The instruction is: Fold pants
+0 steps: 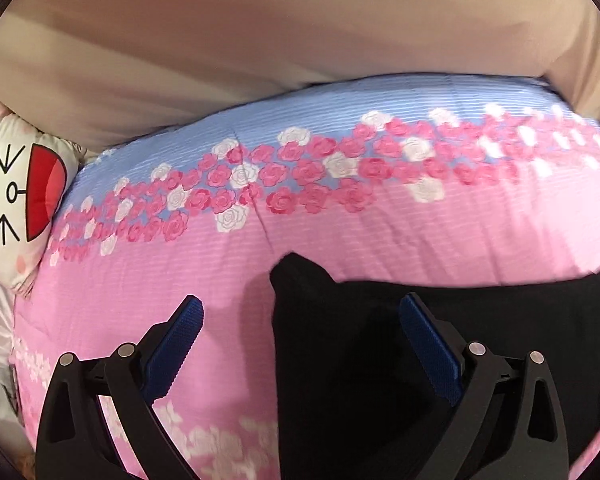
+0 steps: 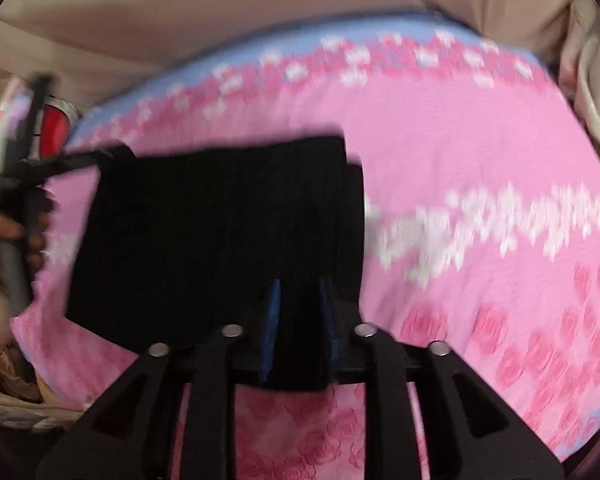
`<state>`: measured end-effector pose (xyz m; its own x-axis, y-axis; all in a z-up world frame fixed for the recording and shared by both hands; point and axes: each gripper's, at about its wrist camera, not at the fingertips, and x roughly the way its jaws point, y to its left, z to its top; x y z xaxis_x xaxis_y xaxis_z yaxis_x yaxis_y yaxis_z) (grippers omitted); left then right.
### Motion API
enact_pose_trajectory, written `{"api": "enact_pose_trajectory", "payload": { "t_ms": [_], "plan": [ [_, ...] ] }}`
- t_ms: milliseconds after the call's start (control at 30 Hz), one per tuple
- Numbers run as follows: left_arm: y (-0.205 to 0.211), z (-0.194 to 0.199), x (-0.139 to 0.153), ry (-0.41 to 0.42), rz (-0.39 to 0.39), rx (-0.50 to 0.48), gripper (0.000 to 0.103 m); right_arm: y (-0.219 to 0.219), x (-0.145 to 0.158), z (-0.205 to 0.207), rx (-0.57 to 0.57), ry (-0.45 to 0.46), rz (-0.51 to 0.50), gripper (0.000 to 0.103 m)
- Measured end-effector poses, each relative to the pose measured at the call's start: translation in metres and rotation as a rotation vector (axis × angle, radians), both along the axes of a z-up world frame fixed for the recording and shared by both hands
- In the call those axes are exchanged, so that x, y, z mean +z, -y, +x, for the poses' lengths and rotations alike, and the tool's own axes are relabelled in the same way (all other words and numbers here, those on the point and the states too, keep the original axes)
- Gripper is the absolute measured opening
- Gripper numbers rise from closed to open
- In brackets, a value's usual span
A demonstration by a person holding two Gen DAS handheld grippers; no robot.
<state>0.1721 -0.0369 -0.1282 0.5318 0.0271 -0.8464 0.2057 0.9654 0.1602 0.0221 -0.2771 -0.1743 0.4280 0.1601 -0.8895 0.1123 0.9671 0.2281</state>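
Left tongs (image 1: 302,316): mine, spread wide, empty
Right tongs (image 2: 298,300): partly apart, black pants (image 2: 220,220) between
Bedspread (image 1: 340,220): pink, flowered

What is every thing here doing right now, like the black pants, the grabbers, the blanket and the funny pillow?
Black pants: folded into a flat rectangle, lying on the quilt.
Left gripper: open wide, straddling the pants' left edge, holding nothing.
Right gripper: partly open, a black fold between its fingers; picture too blurred to tell if it pinches.
Floral quilt: spread out over the bed.
Cartoon-face pillow: lying at the quilt's edge.
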Motion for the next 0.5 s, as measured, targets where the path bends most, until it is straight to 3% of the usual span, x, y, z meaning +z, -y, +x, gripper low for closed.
{"api": "enact_pose_trajectory", "payload": {
  "t_ms": [167,300,500],
  "plan": [
    [0.005,-0.044,0.002,0.002,0.025,-0.073,0.097,0.008,0.007,-0.005,-0.061,0.014,0.053,0.06],
    [0.006,-0.071,-0.014,-0.073,0.009,-0.091,0.097,-0.003,-0.002,-0.004,-0.033,-0.023,0.109,0.06],
    [0.012,-0.086,-0.025,-0.139,-0.023,-0.101,0.097,-0.006,0.005,0.004,-0.05,0.0,0.152,0.058]
  ]
}}
